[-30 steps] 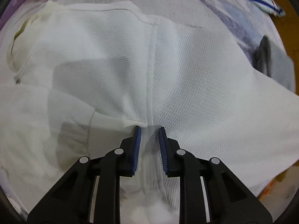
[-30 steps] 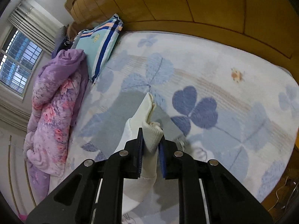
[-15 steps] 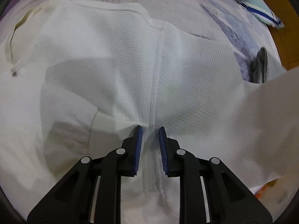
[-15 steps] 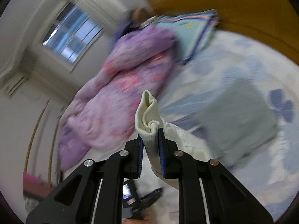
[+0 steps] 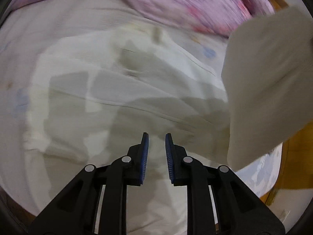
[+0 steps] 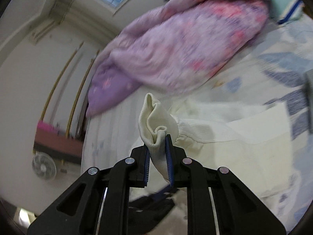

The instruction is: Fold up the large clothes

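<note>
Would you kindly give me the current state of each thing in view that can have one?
right gripper: shut on the ribbed cuff.
ribbed cuff: bunched, pinched between the fingers, lifted.
left gripper: fingers apart over the fabric; grip unclear.
white garment: spread on the bed, one part raised at right.
purple quilt: crumpled in a heap.

No text, label, brand, number or sign is showing legibly in either wrist view; both pictures are blurring with motion.
</note>
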A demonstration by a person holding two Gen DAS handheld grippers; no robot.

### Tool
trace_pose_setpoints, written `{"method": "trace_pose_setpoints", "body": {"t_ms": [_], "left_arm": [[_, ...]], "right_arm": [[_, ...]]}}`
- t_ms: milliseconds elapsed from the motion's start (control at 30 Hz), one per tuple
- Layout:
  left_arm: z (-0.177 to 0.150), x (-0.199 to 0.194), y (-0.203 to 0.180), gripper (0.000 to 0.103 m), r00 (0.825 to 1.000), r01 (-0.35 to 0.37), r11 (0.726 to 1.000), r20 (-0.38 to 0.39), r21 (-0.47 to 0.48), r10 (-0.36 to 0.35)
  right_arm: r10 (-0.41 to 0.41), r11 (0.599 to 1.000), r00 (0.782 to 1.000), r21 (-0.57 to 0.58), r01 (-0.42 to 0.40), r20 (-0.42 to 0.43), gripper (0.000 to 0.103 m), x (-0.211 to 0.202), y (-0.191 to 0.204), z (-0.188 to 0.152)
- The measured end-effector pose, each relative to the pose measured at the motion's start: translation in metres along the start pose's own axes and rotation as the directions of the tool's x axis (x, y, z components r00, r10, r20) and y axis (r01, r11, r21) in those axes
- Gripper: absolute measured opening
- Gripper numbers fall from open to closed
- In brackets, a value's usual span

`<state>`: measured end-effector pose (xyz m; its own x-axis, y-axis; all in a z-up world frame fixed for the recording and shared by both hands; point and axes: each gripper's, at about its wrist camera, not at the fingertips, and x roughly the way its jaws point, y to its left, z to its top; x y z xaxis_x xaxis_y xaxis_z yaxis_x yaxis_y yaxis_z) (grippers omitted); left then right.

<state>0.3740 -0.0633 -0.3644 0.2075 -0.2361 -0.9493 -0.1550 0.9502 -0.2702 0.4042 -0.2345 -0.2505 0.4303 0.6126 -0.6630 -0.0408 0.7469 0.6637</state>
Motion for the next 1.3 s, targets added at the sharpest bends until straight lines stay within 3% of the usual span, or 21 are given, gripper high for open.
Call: {"method": "trace_pose_setpoints", "body": {"t_ms": [100, 267, 333, 433, 467, 500, 533, 567, 633, 733, 767, 800, 833, 900, 967, 1000, 1033, 1067, 1133, 1267, 1300], "left_arm": [[0.002, -0.025, 0.054, 0.018, 0.998, -0.059, 0.998, 0.029, -0.027, 0.06], [-0.004, -0.043, 0.118, 0.019, 0.994, -0.091, 0.989, 0.044, -0.114, 0.097], [-0.01, -0.043, 0.137, 0.019, 0.994, -0.1, 0.986, 0.036, -0.132, 0.105], [-0.012, -0.043, 0.162, 0.019, 0.993, -0.109, 0.981, 0.019, -0.16, 0.113], [-0.01, -0.042, 0.164, 0.02, 0.994, -0.107, 0.981, 0.018, -0.162, 0.111], [-0.009, -0.04, 0.165, 0.022, 0.994, -0.105, 0.981, 0.019, -0.163, 0.11], [-0.009, -0.038, 0.164, 0.031, 0.994, -0.104, 0.981, 0.018, -0.164, 0.108], [-0.008, -0.035, 0.164, 0.035, 0.994, -0.104, 0.981, 0.015, -0.165, 0.108], [-0.004, -0.028, 0.161, 0.035, 0.994, -0.108, 0.982, 0.008, -0.155, 0.11], [0.0, -0.012, 0.152, 0.035, 0.995, -0.1, 0.987, -0.003, -0.125, 0.101], [0.001, -0.006, 0.15, 0.035, 0.995, -0.101, 0.989, -0.004, -0.112, 0.101], [0.001, 0.003, 0.148, 0.035, 0.994, -0.11, 0.989, -0.015, -0.097, 0.109], [0.002, 0.013, 0.147, 0.035, 0.991, -0.13, 0.988, -0.041, -0.086, 0.126], [0.001, 0.039, 0.152, 0.035, 0.981, -0.168, 0.981, -0.11, -0.1, 0.157], [0.0, 0.053, 0.157, 0.035, 0.977, -0.179, 0.977, -0.137, -0.117, 0.163], [-0.001, 0.061, 0.159, 0.035, 0.974, -0.189, 0.975, -0.148, -0.121, 0.171], [-0.001, 0.067, 0.161, 0.035, 0.973, -0.192, 0.974, -0.154, -0.124, 0.173], [-0.001, 0.073, 0.162, 0.035, 0.974, -0.182, 0.975, -0.157, -0.13, 0.161], [-0.001, 0.081, 0.165, 0.035, 0.974, -0.178, 0.974, -0.168, -0.137, 0.155], [0.008, 0.081, 0.156, 0.035, 0.963, -0.227, 0.969, -0.174, -0.101, 0.208], [0.013, 0.078, 0.153, 0.035, 0.966, -0.222, 0.97, -0.159, -0.097, 0.205]], "right_arm": [[0.011, 1.0, 0.997, -0.029, -0.013, -0.08, 0.014, 0.045, 0.026, -0.02], [0.003, 0.997, 0.98, -0.069, -0.017, -0.2, 0.014, 0.119, 0.058, -0.056], [0.001, 0.994, 0.956, -0.104, -0.032, -0.292, 0.019, 0.15, 0.066, -0.068], [-0.052, 0.995, 0.916, -0.101, 0.012, -0.397, 0.038, 0.172, 0.064, -0.081], [-0.044, 0.997, 0.914, -0.076, 0.014, -0.402, 0.061, 0.173, 0.06, -0.083], [-0.048, 0.998, 0.919, -0.065, 0.024, -0.39, 0.076, 0.17, 0.055, -0.082], [-0.057, 0.997, 0.928, -0.061, 0.037, -0.367, 0.077, 0.164, 0.051, -0.08], [-0.072, 0.997, 0.938, -0.064, 0.054, -0.339, 0.077, 0.155, 0.042, -0.077], [-0.115, 0.993, 0.94, -0.063, 0.1, -0.32, 0.077, 0.141, 0.024, -0.074], [-0.197, 0.98, 0.934, -0.061, 0.188, -0.298, 0.076, 0.118, -0.011, -0.068], [-0.256, 0.967, 0.922, -0.072, 0.246, -0.29, 0.074, 0.108, -0.03, -0.065], [-0.317, 0.948, 0.903, -0.089, 0.305, -0.29, 0.062, 0.101, -0.045, -0.063], [-0.403, 0.915, 0.867, -0.11, 0.388, -0.293, 0.054, 0.095, -0.063, -0.06], [-0.559, 0.824, 0.768, -0.101, 0.558, -0.313, 0.033, 0.08, -0.114, -0.057], [-0.587, 0.783, 0.72, -0.033, 0.622, -0.37, 0.029, 0.074, -0.168, -0.058], [-0.6, 0.759, 0.693, -0.009, 0.652, -0.401, 0.02, 0.075, -0.196, -0.063], [-0.6, 0.743, 0.672, 0.01, 0.669, -0.434, 0.019, 0.078, -0.218, -0.069], [-0.523, 0.779, 0.728, 0.097, 0.619, -0.443, 0.018, 0.077, -0.247, -0.076], [-0.446, 0.803, 0.781, 0.19, 0.565, -0.438, 0.017, 0.07, -0.263, -0.076], [-0.481, 0.794, 0.745, 0.131, 0.594, -0.462, 0.017, 0.068, -0.252, -0.064], [-0.486, 0.804, 0.75, 0.107, 0.585, -0.448, 0.016, 0.069, -0.245, -0.056]]}}
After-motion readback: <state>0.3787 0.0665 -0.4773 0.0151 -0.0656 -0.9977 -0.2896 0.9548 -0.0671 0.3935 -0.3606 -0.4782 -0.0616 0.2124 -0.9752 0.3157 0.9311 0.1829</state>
